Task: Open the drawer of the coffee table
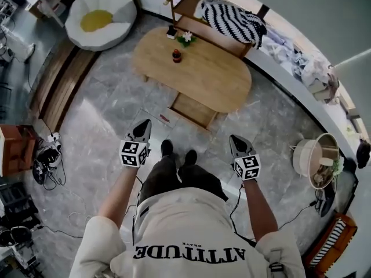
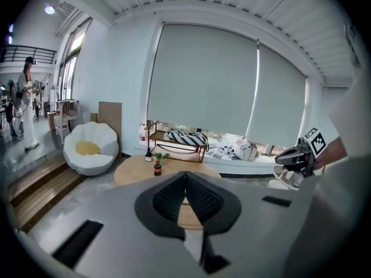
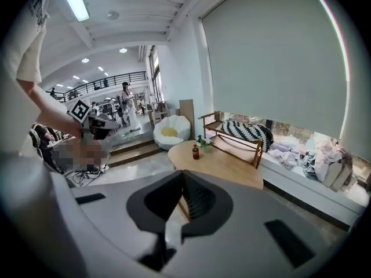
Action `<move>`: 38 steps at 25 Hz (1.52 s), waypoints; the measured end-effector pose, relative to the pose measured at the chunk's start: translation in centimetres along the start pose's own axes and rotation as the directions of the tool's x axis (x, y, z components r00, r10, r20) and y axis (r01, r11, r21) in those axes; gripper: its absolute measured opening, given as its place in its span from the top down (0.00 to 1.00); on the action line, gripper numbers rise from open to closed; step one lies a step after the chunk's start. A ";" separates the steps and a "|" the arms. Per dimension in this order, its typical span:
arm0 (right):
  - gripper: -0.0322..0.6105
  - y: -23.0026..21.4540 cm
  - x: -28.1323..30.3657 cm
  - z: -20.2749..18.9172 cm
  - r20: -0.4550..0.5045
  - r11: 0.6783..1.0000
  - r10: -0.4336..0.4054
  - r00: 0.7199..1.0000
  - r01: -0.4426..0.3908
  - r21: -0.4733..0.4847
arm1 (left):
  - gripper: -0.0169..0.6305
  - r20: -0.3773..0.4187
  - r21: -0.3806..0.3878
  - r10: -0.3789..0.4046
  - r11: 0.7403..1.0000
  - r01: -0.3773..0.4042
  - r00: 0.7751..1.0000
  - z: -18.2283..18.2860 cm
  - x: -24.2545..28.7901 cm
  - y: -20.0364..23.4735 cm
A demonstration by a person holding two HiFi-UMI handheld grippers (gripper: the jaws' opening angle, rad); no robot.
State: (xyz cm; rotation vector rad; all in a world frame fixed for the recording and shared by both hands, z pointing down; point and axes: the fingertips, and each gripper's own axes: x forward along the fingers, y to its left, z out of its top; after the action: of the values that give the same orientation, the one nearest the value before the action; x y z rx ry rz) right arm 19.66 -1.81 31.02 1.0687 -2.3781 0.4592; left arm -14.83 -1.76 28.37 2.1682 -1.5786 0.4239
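- Nearest us are two handheld grippers, each carrying one marker cube. The left gripper (image 1: 143, 130) and the right gripper (image 1: 236, 144) are held well apart above the grey marble floor (image 1: 110, 114).
- In each gripper's own view, the two black jaws are closed tip to tip, and neither pair holds anything.
- Between the grippers we see two black shoes (image 1: 167, 148) of the person standing there.
- Just beyond the shoes, one shallow light wooden drawer (image 1: 196, 110) stands pulled out from the near side of one oval light wooden coffee table (image 1: 214, 77). Neither gripper touches it.
- Toward the far end of the tabletop stand one small dark red bottle (image 1: 177, 55) and one small potted plant (image 1: 186, 37).
- Farthest off we see two more things. One round white cushioned seat with a yellow centre (image 1: 98, 16) sits at the left. One wooden rack (image 1: 191, 7) bears one black-and-white striped blanket (image 1: 232, 19).
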 end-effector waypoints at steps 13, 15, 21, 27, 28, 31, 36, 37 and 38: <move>0.92 4.0 -5.4 5.1 0.143 0.991 -0.131 0.981 0.135 -0.016 | 0.94 0.045 0.078 -0.058 0.995 0.055 0.997 1.6 -7.0 0.7; 0.92 5.6 -6.4 5.0 0.147 0.988 -0.155 0.977 0.156 0.002 | 0.94 0.040 0.081 -0.083 0.994 0.080 0.996 1.2 -8.2 0.8; 0.92 10.7 -9.3 4.9 0.158 0.978 -0.207 0.966 0.206 0.020 | 0.94 0.036 0.107 -0.175 0.980 0.170 0.984 0.4 -12.2 0.8; 0.92 15.5 -12.1 5.2 0.191 0.963 -0.270 0.944 0.268 0.034 | 0.94 0.045 0.193 -0.241 0.954 0.228 0.970 -0.2 -15.9 1.1; 0.92 16.2 -12.5 5.2 0.197 0.960 -0.279 0.940 0.276 0.042 | 0.94 0.046 0.204 -0.248 0.951 0.234 0.968 -0.2 -16.4 1.2; 0.92 18.0 -14.1 5.0 0.212 0.952 -0.306 0.928 0.297 0.074 | 0.94 0.051 0.216 -0.274 0.942 0.257 0.960 -0.1 -17.8 1.0; 0.92 20.3 -16.1 4.4 0.218 0.945 -0.328 0.919 0.317 0.083 | 0.94 0.060 0.250 -0.322 0.921 0.298 0.945 0.8 -19.4 0.0; 0.92 20.7 -16.4 4.2 0.215 0.945 -0.328 0.920 0.321 0.070 | 0.94 0.064 0.259 -0.328 0.918 0.302 0.942 1.1 -19.5 -0.2; 0.92 20.9 -16.7 4.1 0.213 0.944 -0.328 0.920 0.324 0.058 | 0.94 0.067 0.265 -0.332 0.915 0.304 0.941 1.3 -19.7 -0.4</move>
State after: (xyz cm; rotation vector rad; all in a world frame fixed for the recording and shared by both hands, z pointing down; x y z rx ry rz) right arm 12.06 19.48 16.20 1.5641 -2.3152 0.2563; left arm -20.52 13.83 17.75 2.6295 -1.2423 0.4227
